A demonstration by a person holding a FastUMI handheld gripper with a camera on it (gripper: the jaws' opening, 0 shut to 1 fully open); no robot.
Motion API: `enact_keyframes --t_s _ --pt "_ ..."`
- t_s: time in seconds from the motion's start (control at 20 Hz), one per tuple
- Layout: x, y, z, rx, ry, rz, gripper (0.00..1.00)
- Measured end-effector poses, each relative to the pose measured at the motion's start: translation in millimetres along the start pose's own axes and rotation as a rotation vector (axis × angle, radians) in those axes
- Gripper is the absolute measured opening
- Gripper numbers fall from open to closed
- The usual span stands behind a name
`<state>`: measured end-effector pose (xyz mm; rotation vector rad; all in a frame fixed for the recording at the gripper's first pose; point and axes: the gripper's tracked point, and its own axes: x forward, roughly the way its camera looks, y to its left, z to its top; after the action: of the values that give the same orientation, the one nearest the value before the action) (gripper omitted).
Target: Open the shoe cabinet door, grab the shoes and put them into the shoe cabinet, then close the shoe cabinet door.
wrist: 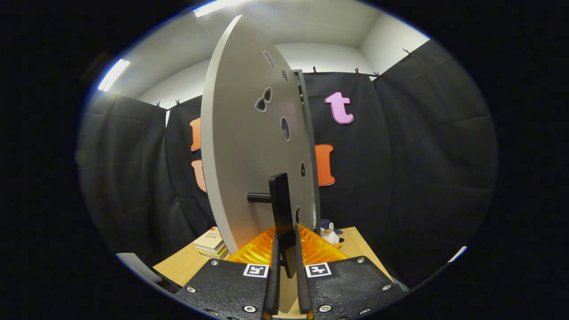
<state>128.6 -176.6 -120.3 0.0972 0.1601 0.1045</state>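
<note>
The grey shoe cabinet door [240, 146] stands upright just ahead of me, swung out so I look along its face. It has several small cut-out holes. A black bar handle [281, 200] sticks out from it on a short post. My gripper [286, 234] is shut on the lower end of that handle, one finger on each side of the bar. The cabinet's front edge [307, 133] shows as a thin strip behind the door.
A small penguin plush [330, 232] sits on the wooden table [358, 249] to the right of the door. A stack of books [211, 243] lies on the table to the left. Black cloth walls close in all around.
</note>
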Motion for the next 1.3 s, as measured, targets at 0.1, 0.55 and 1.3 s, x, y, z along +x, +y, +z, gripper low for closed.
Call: enact_keyframes --t_s 0.1,0.55,1.3 --pt "1 -16 -3 0.003 0.008 -0.019 0.16" --pt "-3 -62 -3 -0.018 0.021 -0.051 0.09" --pt "-56 -54 6 -0.022 0.014 -0.174 0.09"
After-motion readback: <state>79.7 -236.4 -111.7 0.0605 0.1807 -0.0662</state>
